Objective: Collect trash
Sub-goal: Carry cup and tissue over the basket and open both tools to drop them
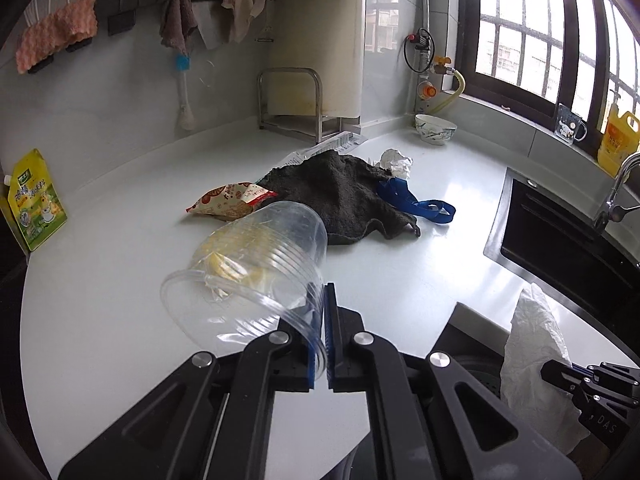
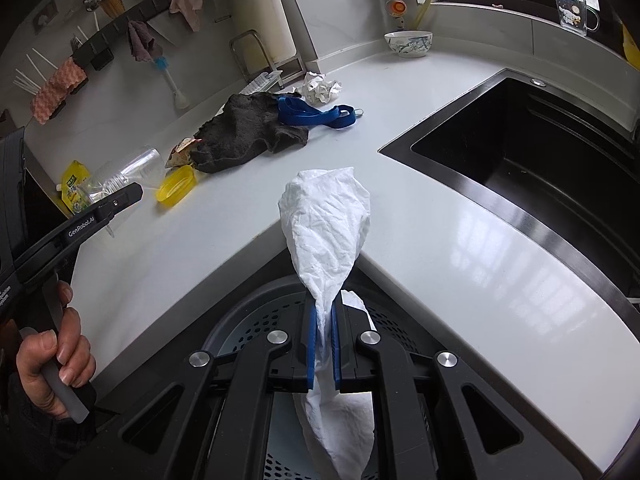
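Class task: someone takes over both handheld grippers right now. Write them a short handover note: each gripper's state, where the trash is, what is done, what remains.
Left gripper: jaws shut on the rim of the clear plastic tub, lifted and tilted over the white counter.
Right gripper: jaws shut on the crumpled white tissue, held above the grey perforated bin at the counter's edge.
Done: two pieces picked up; neither dropped yet.
Left on the counter: yellow lid, orange snack wrapper, crumpled white paper ball. The dark grey cloth and blue strap also lie there; whether they are trash is unclear.
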### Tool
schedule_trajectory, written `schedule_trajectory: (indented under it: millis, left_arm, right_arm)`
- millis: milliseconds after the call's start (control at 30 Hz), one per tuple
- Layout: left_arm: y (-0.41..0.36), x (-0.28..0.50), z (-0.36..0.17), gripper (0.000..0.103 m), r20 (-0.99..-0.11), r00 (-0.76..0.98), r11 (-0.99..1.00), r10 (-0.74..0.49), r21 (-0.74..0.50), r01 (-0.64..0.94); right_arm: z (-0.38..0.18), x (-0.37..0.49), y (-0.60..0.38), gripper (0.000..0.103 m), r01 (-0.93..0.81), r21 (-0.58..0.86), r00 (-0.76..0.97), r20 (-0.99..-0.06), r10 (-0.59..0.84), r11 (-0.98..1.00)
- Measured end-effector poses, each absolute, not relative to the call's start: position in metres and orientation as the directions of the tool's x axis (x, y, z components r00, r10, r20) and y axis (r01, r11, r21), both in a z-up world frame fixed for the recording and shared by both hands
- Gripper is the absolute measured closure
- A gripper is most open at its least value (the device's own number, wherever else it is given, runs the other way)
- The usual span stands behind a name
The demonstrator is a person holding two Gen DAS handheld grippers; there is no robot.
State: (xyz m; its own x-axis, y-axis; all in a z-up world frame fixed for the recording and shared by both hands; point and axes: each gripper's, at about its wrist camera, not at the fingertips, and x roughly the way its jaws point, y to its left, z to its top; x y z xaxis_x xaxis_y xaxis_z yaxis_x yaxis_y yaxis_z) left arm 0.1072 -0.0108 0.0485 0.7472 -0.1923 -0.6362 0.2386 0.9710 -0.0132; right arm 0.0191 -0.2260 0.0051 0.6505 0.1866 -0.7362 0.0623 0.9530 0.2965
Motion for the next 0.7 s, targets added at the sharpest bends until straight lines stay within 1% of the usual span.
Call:
schedule_trajectory:
  millis: [200, 367, 567, 700]
  left_arm:
    - [-0.012, 0.068, 0.053, 0.099, -0.624, 0.766, 0.975, -0.151, 0.032, 0.219]
    - [-0.018, 0.036, 0.052, 0.099, -0.623, 0.768, 0.974, -0.147, 0.046, 0.224]
    - [-0.027, 0.002, 0.035, 0.099, -0.669, 0.72, 0.966, -0.185, 0.013, 0.26]
    - [-0.038, -0.013, 0.02, 0.099, -0.699, 0.689, 0.958, -0.194, 0.016, 0.286]
  right_arm:
    - [0.006, 0.002, -0.218, 0.097, 0.04, 0.283, 0.651, -0.735, 0.19, 0.958]
    - [0.0, -0.015, -0.217, 0.097, 0.032, 0.28, 0.646, -0.739, 0.194, 0.959]
    - [-0.009, -0.036, -0.219, 0.097, 0.027, 0.289, 0.638, -0.742, 0.206, 0.957]
    - [-0.017, -0.046, -0.219, 0.097, 0.019, 0.276, 0.629, -0.75, 0.203, 0.961]
